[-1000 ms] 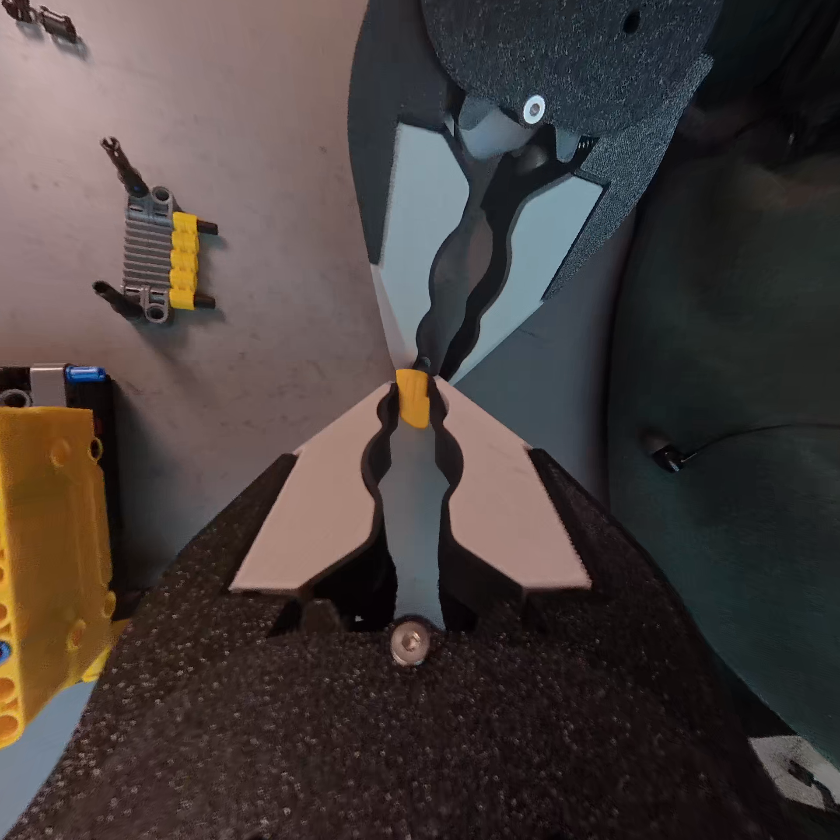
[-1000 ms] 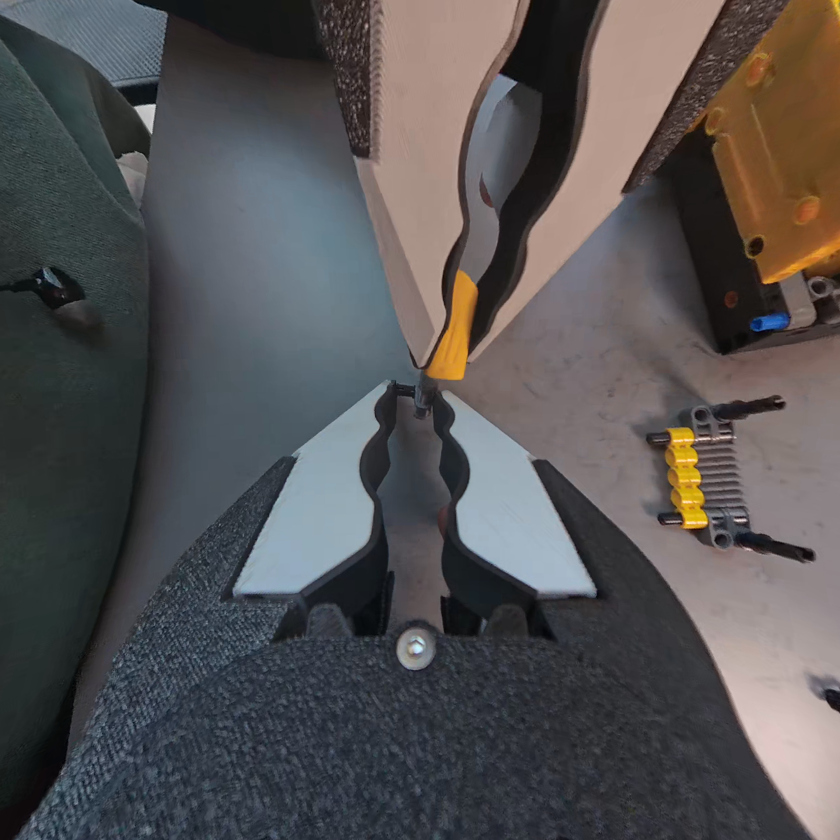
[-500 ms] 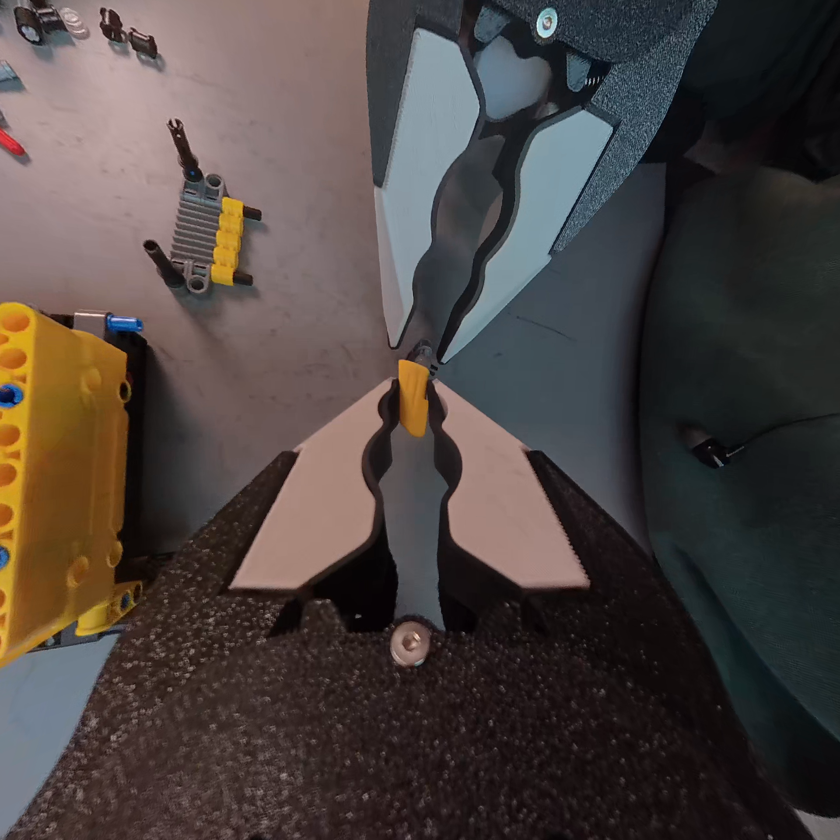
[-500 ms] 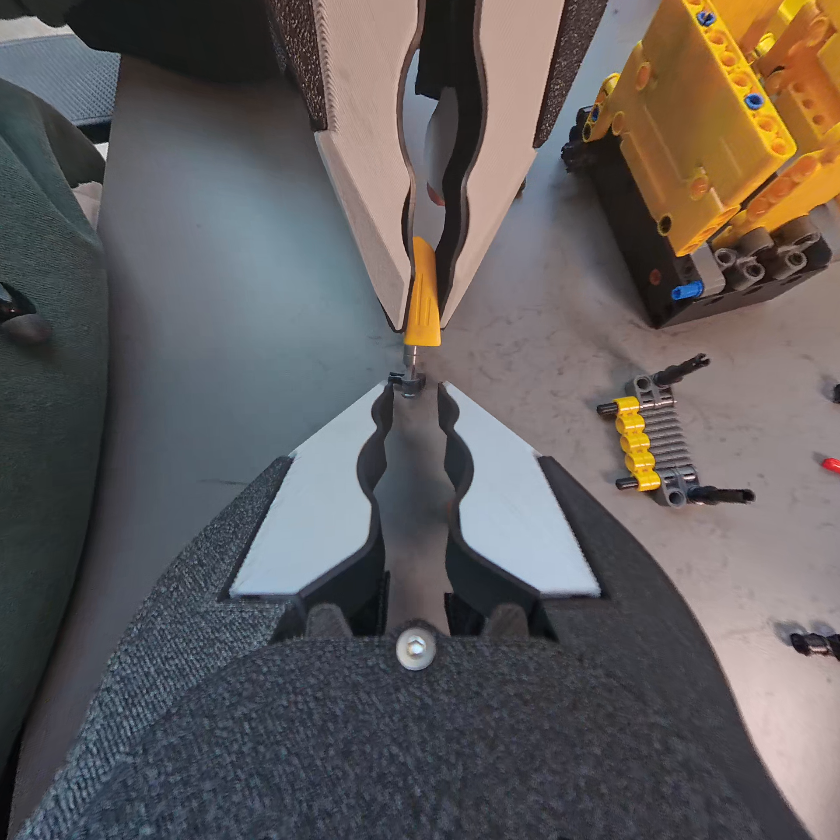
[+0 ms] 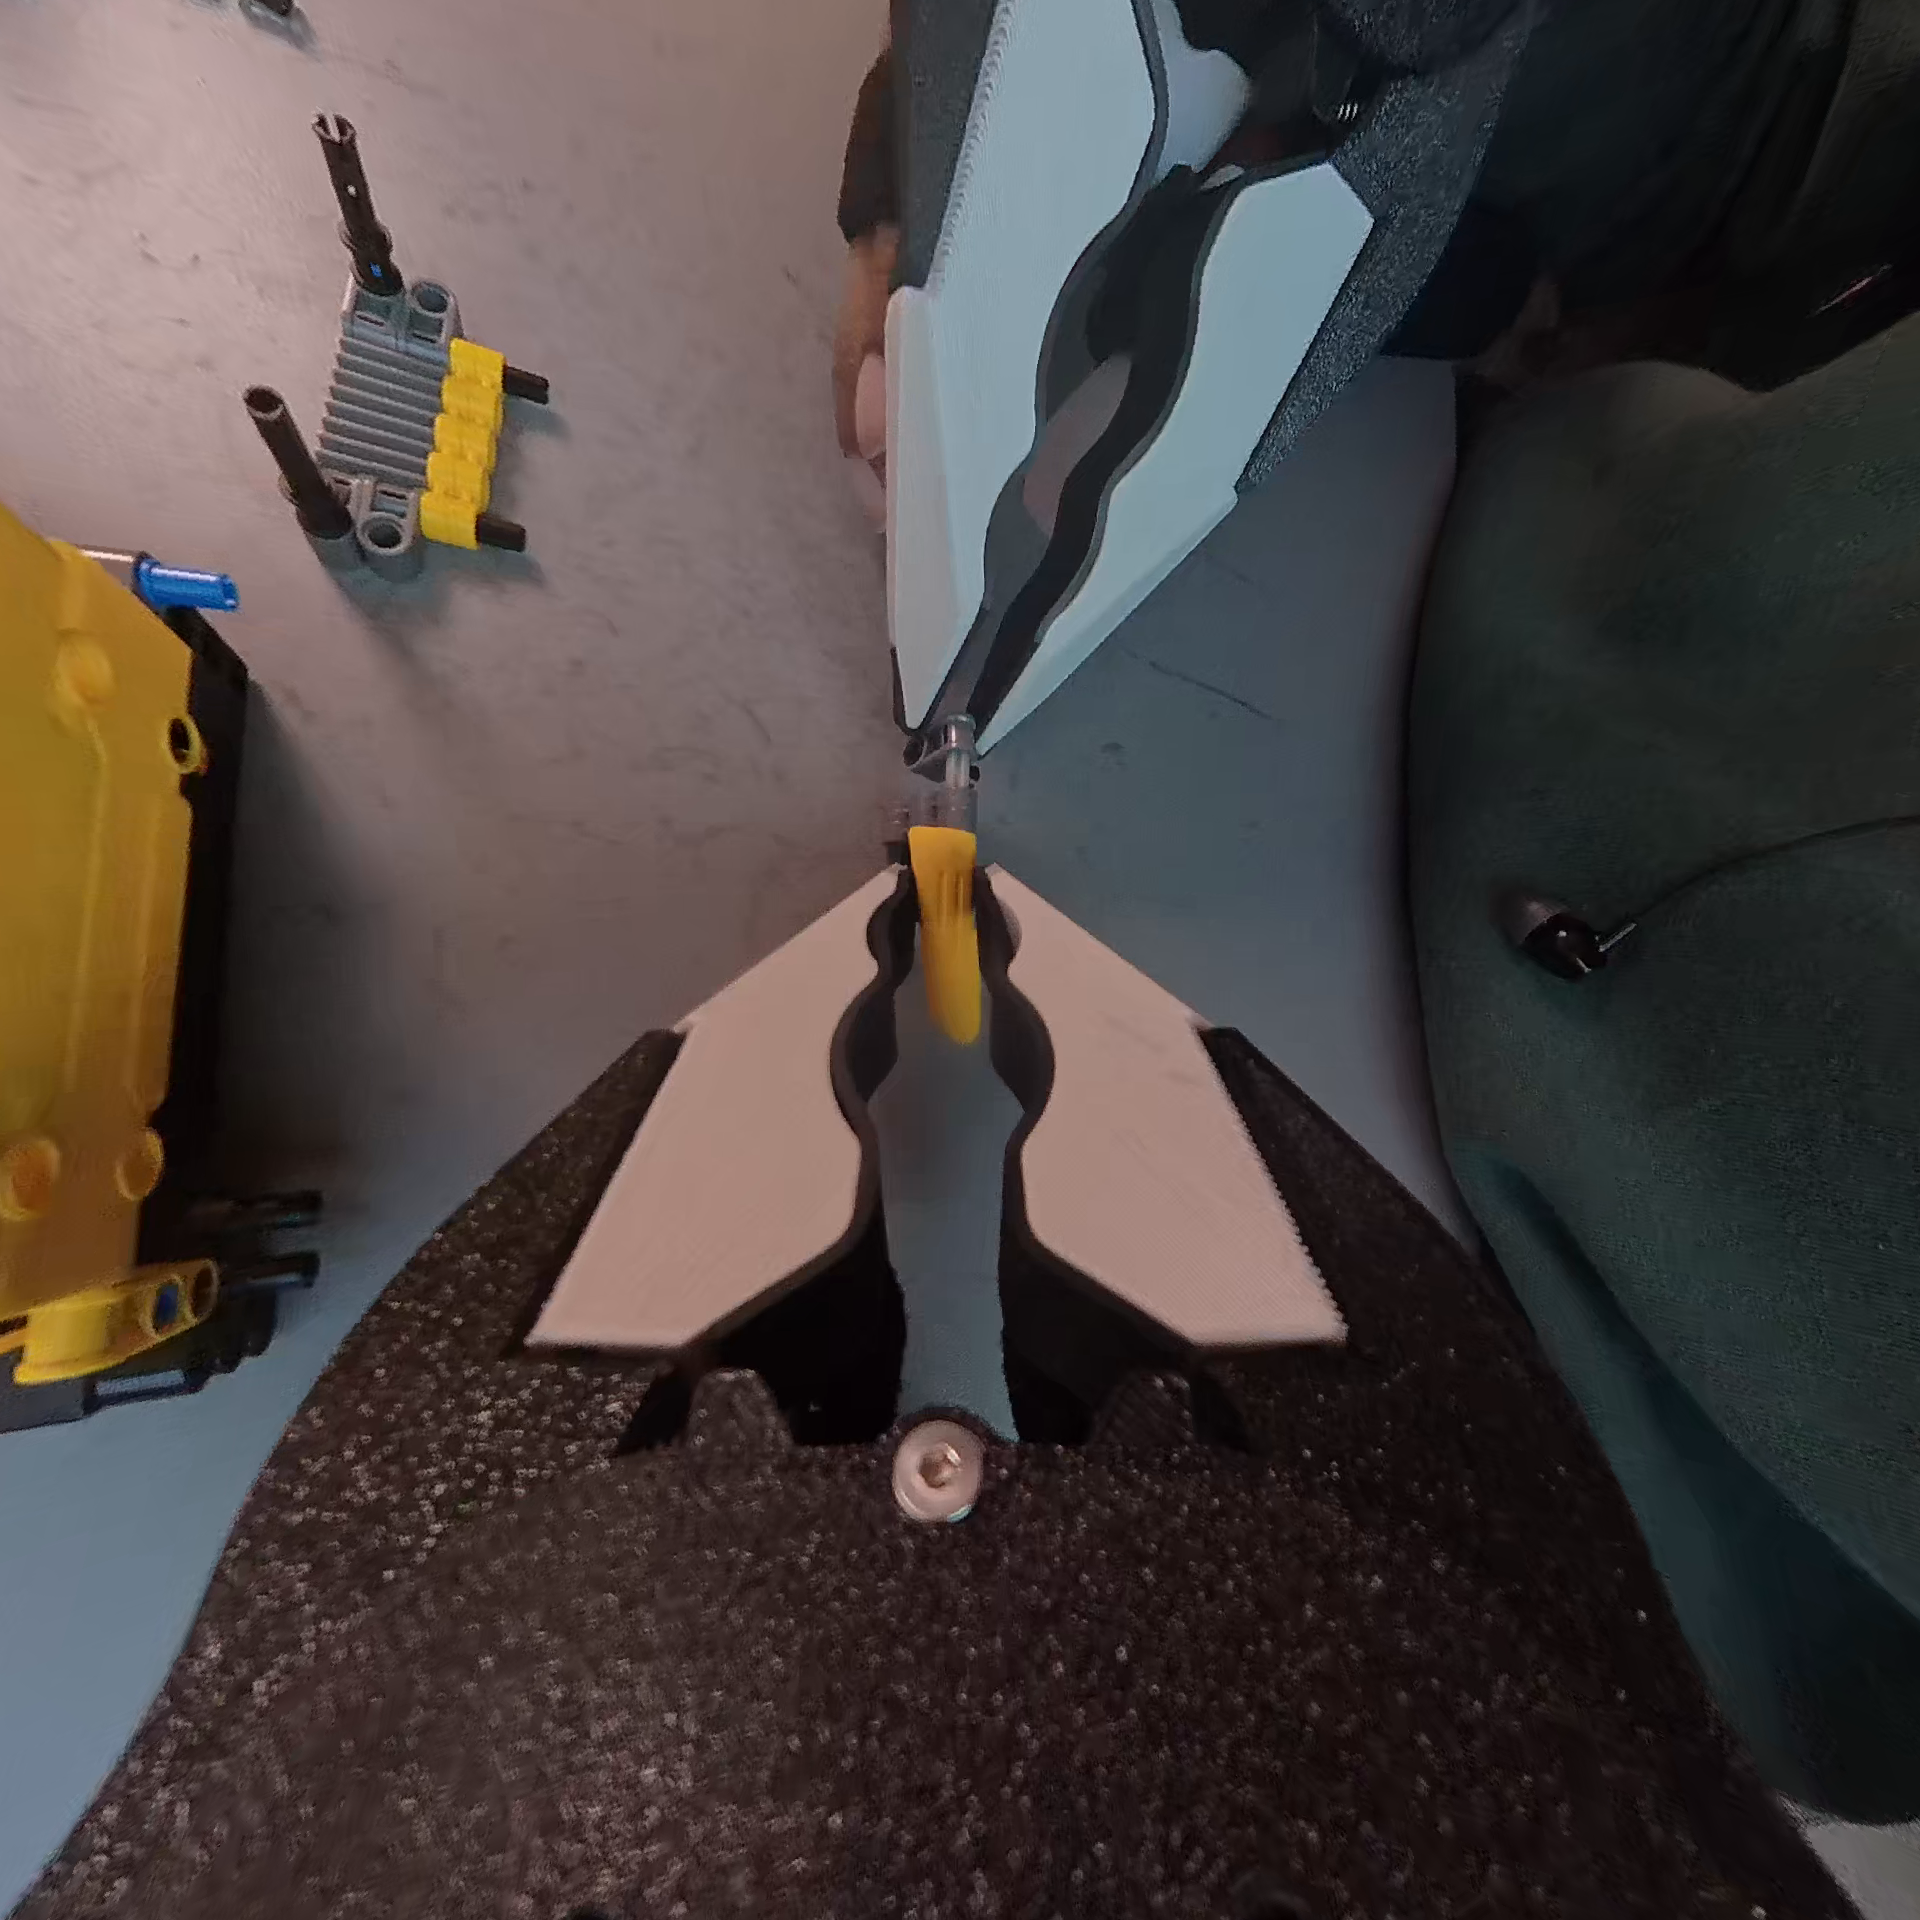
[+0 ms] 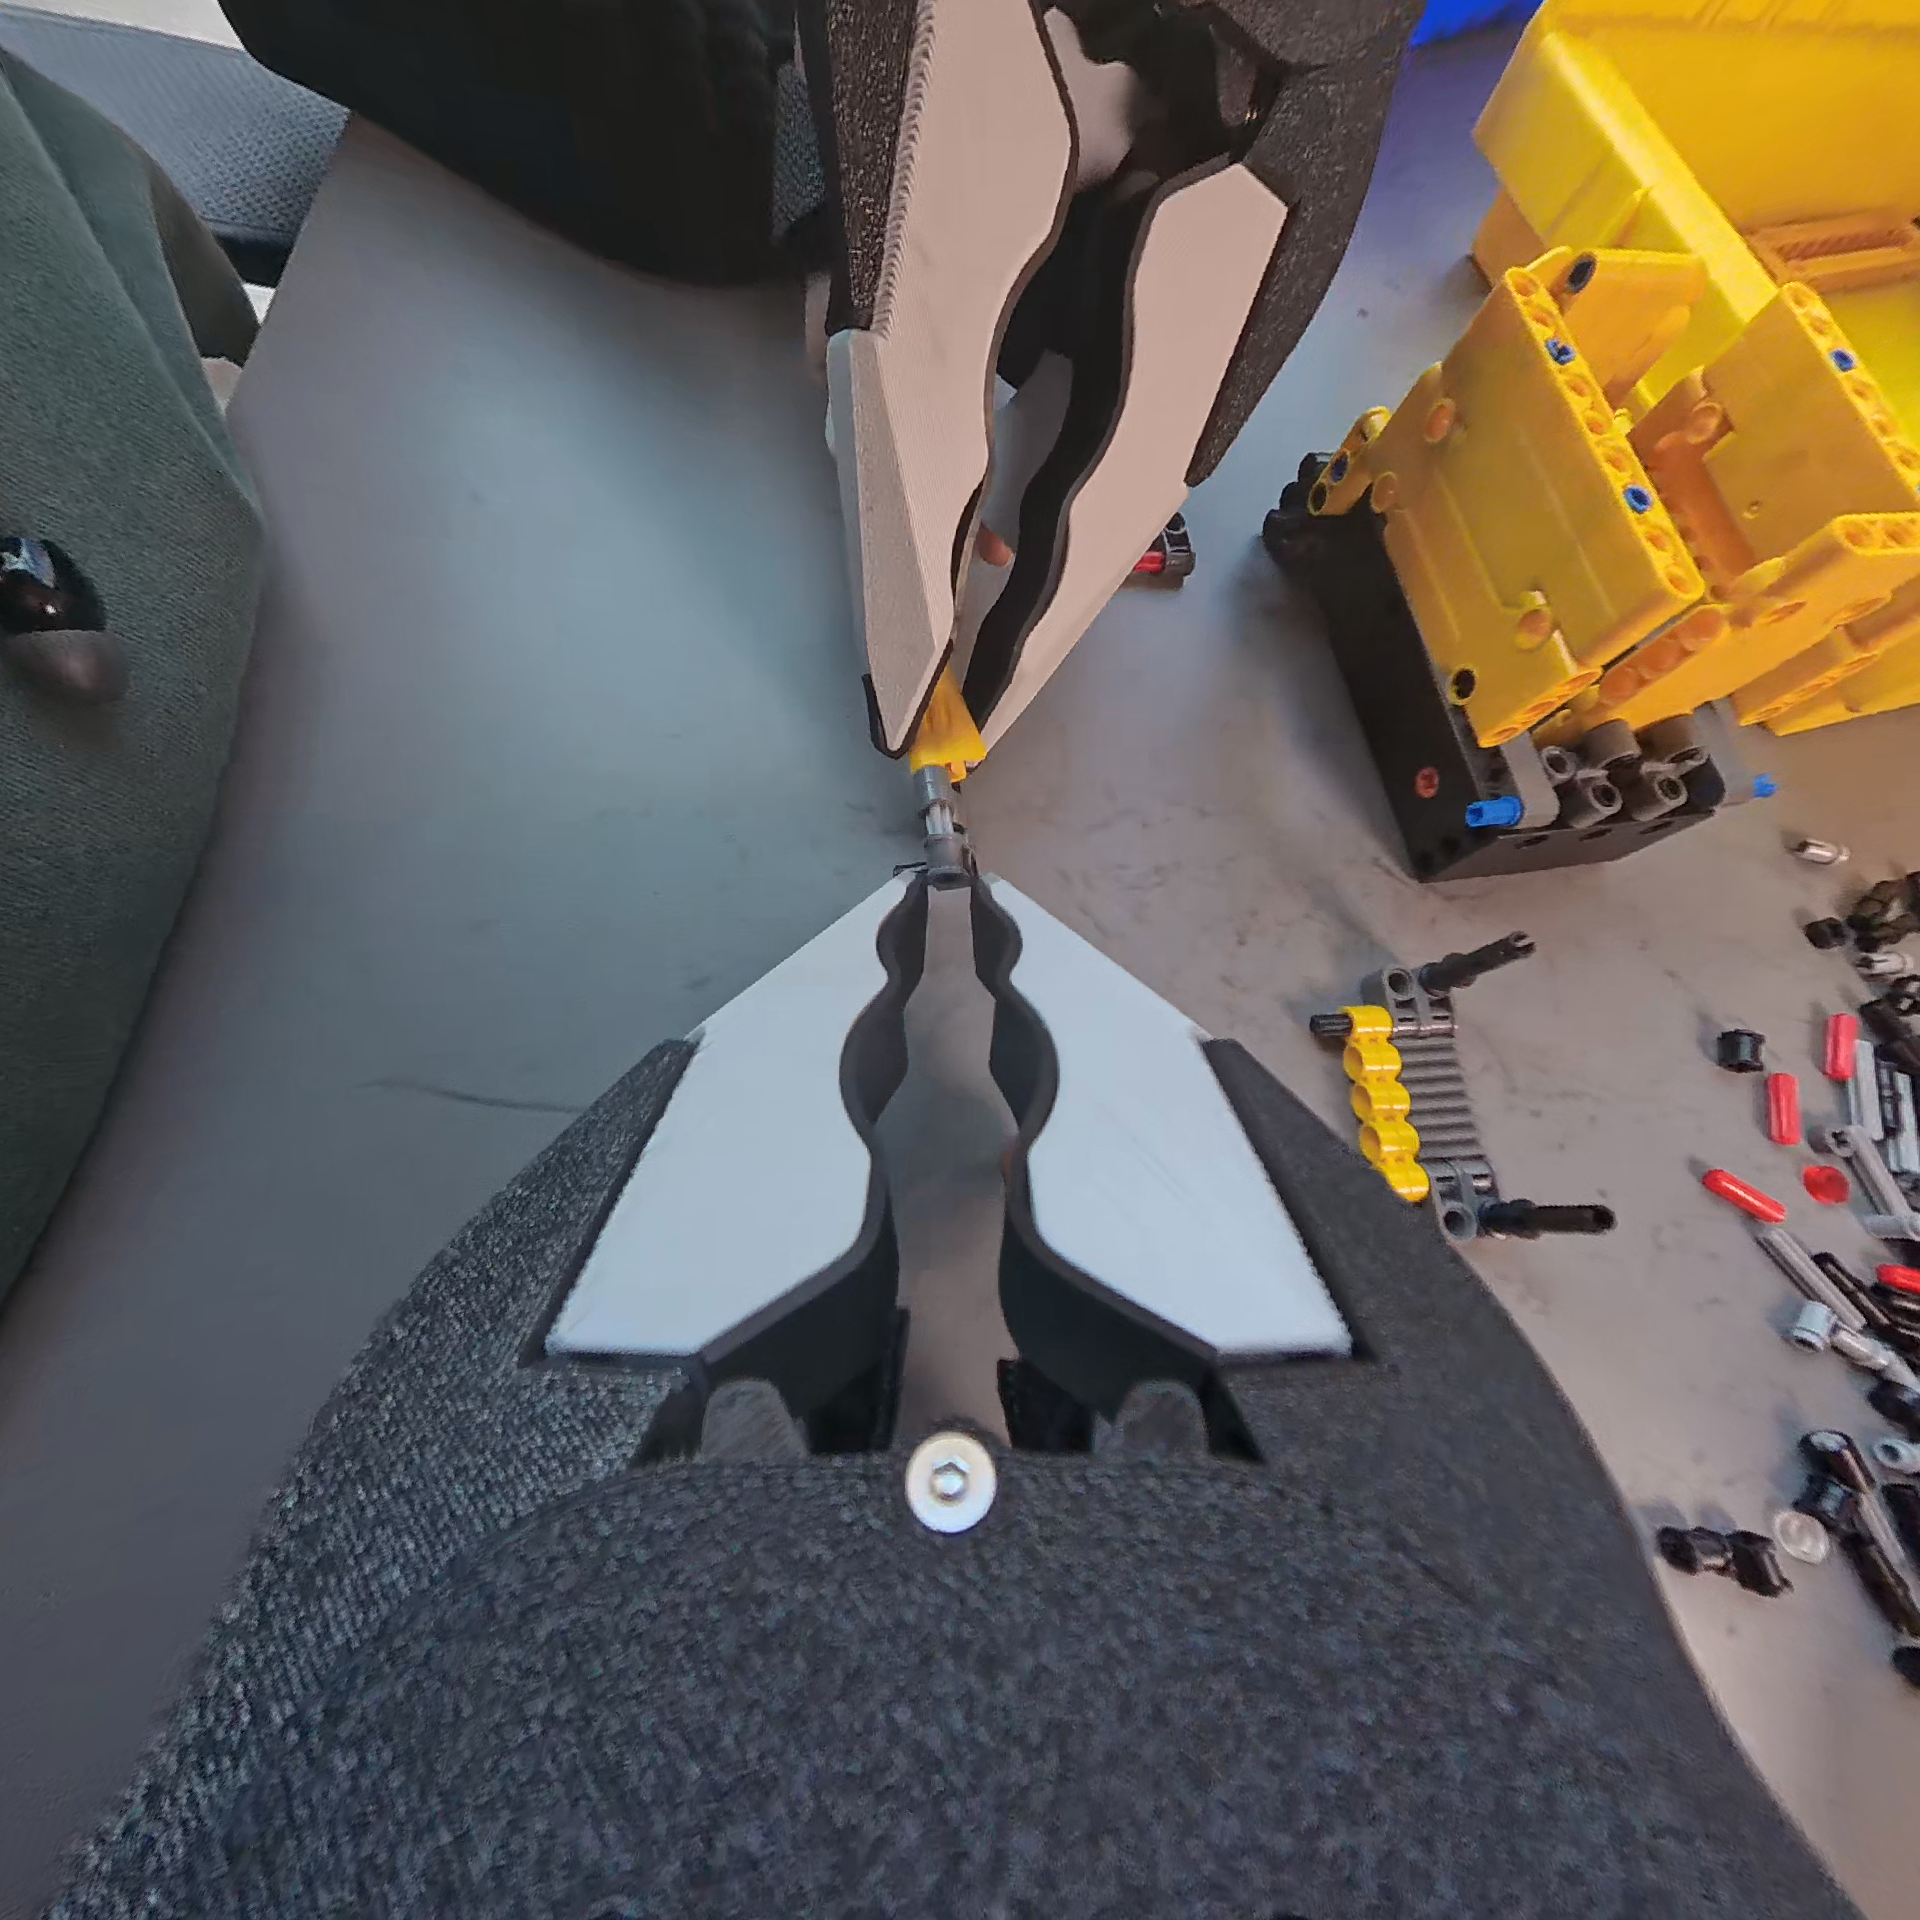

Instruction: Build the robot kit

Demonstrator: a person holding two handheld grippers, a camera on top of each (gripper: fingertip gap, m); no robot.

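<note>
Grey, scuffed desk [image 6: 540,727] carries loose small parts [image 6: 1829,1195] and a yellow brick model [image 6: 1621,540], cut off at the frame. Left gripper [image 5: 940,883] pinches a yellow piece [image 5: 948,935]; right gripper [image 6: 943,878] pinches its small grey pin [image 6: 940,821], blurred.

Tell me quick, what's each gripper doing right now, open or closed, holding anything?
Left gripper: closed on a yellow piece.
Right gripper: closed on a small grey pin, which meets the yellow piece's tip.
</note>
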